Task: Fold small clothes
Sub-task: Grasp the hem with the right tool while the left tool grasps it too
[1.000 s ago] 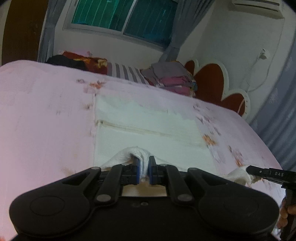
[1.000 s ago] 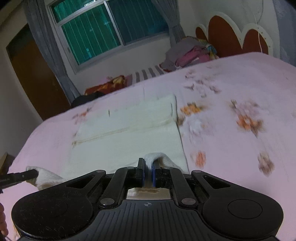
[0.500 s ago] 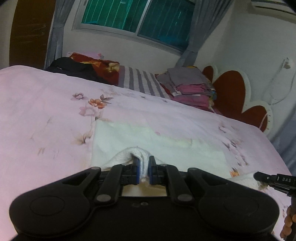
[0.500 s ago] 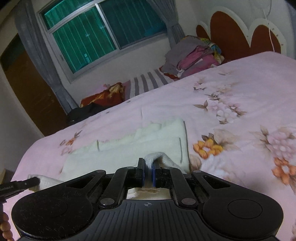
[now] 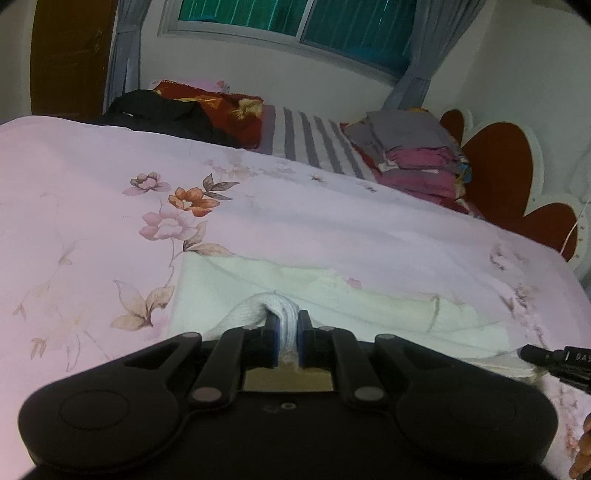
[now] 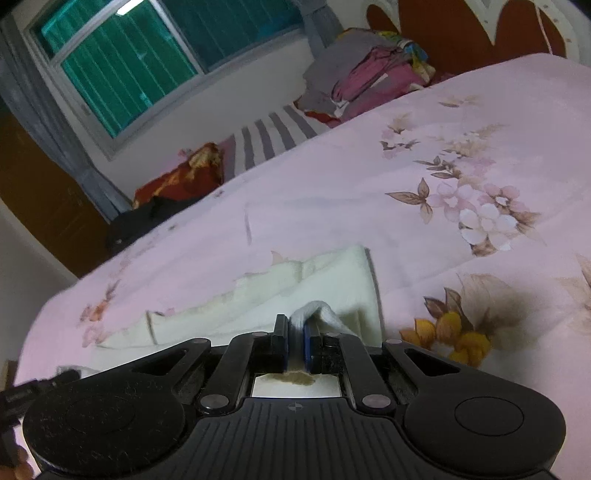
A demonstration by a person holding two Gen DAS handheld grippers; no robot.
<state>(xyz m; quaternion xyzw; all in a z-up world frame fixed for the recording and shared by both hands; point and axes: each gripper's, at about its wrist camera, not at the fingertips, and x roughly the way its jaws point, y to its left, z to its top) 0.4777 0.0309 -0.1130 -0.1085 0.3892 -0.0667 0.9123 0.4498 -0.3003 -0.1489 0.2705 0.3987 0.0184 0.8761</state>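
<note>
While both grippers pinch the near hem, I note the white cloth (image 5: 332,302) runs left to right mid-frame on the bed (image 5: 92,177). Left gripper (image 5: 287,332) and right gripper (image 6: 295,338) clamped equally near; folded edge lies ahead.

My left wrist camera sits just behind the left gripper (image 5: 287,334), low and close over the bed (image 5: 92,177), looking ahead along the fingers toward the window (image 5: 295,18). My right wrist camera rides behind the right gripper (image 6: 295,345), equally low but rolled, so the bed slopes. Both views share the white cloth (image 5: 369,306) just past the tongs, the window and the clothes pile (image 6: 369,66); each glimpses the other tong's tip sideways.
</note>
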